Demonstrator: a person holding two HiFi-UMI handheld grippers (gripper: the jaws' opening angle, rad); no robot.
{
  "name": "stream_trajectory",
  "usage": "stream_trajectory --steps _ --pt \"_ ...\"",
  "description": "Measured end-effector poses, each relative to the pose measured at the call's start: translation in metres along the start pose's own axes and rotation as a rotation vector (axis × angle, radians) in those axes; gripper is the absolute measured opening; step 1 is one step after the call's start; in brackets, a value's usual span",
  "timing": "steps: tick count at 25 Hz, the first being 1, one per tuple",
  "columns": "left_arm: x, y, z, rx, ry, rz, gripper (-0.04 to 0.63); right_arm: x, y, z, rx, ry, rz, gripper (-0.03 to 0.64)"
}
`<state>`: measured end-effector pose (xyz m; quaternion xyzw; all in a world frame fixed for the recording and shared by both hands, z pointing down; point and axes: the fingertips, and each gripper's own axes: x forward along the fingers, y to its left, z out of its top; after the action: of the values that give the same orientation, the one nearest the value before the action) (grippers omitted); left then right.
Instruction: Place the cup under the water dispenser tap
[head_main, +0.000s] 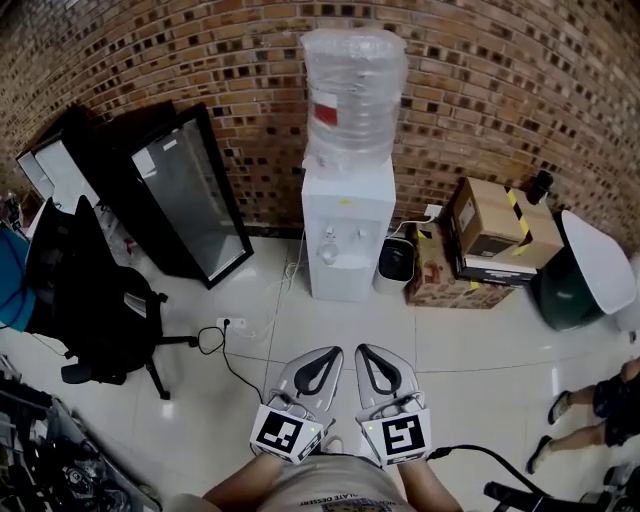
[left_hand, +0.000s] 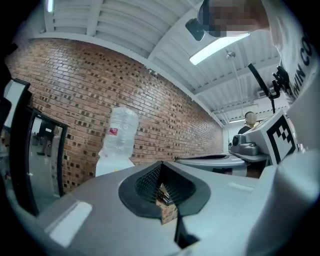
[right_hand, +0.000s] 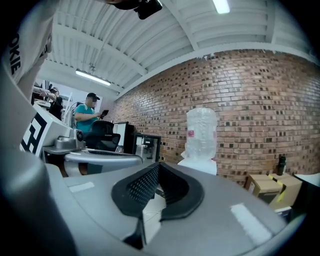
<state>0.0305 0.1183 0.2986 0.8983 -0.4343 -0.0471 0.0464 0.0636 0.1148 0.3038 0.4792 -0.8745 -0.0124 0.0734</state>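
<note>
A white water dispenser (head_main: 350, 200) stands against the brick wall with a clear bottle (head_main: 352, 95) on top. It also shows far off in the left gripper view (left_hand: 119, 132) and the right gripper view (right_hand: 201, 134). A small pale round thing (head_main: 328, 253) sits in its tap recess; I cannot tell whether it is a cup. My left gripper (head_main: 333, 352) (left_hand: 161, 163) and right gripper (head_main: 362, 350) (right_hand: 159, 164) are held side by side, level, pointing at the dispenser from well back on the tiled floor. Both are shut with nothing between the jaws.
A black glass-door cabinet (head_main: 185, 195) leans left of the dispenser, with a black office chair (head_main: 85, 300) nearer me. A power strip and cable (head_main: 228, 325) lie on the floor. Cardboard boxes (head_main: 495, 235) and a black bin (head_main: 396, 260) stand to the right. A person's legs (head_main: 600, 400) are at far right.
</note>
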Motion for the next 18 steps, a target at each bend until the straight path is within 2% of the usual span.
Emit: stream_trajectory --steps 7,18 --pt "-0.031 -0.018 -0.002 0.001 0.012 0.015 0.0 -0.027 0.022 0.004 -0.012 0.0 0.001 0.005" --pt "-0.065 -0.014 0.008 -0.003 0.002 0.001 0.0 -0.039 0.054 0.005 -0.004 0.012 -0.031 0.005"
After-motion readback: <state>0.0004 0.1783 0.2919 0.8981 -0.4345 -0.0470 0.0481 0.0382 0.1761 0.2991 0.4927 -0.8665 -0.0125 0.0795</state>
